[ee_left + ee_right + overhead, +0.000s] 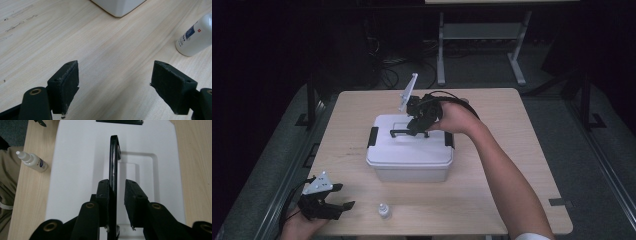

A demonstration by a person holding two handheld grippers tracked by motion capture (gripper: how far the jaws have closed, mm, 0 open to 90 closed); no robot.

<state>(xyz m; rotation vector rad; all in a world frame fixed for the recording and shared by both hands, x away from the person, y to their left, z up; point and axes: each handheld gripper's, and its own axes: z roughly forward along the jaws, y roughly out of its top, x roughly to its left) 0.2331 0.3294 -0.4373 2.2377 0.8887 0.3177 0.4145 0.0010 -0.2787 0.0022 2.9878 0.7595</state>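
Observation:
A white lidded box [409, 150] with black side latches stands mid-table. Its black carry handle [402, 133] is raised from the recess in the lid [75, 157]. My right gripper [418, 131] reaches down over it from the far right. In the right gripper view the handle [113, 157] runs edge-on between the jaws of the right gripper [117, 192]; the left pad lies against it and a narrow gap separates it from the right pad. My left gripper [344, 196] rests at the table's near left corner, open and empty [115, 85], above bare wood.
A small white dropper bottle [384, 211] stands near the front edge, right of the left gripper, and appears too in the left gripper view [193, 37] and right gripper view [32, 161]. The box corner [117, 6] lies ahead of the left jaws. Table legs stand beyond the far edge.

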